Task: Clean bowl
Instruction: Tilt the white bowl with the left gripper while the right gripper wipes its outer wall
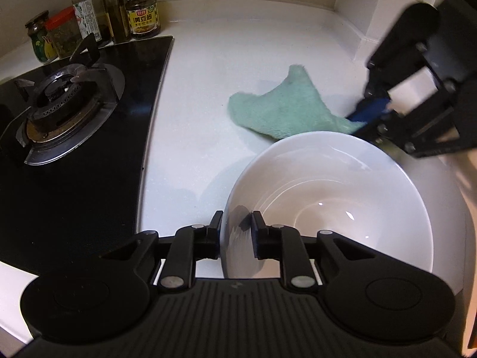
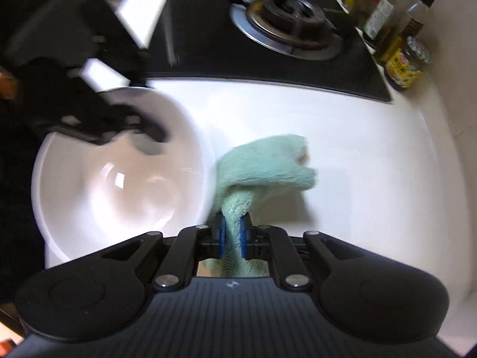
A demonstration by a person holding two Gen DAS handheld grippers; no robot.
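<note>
White countertop [image 1: 202,113] w/ black gas hob [image 1: 74,149] at left: your left gripper [image 1: 237,232] pinches the glossy white bowl [image 1: 328,197] rim, right gripper [image 2: 232,232] clamps green cloth [image 2: 268,164].

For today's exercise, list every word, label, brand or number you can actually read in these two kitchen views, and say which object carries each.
"黃豆醬" reads on the yellow label of the checked-lid jar.
"Y" alone shows on the green jar; the rest is cut off.
The clear bottle's white label: print too small to read.
The red-lidded jar and dark oil bottle: nothing legible.
The right wrist view: all labels blurred.
</note>
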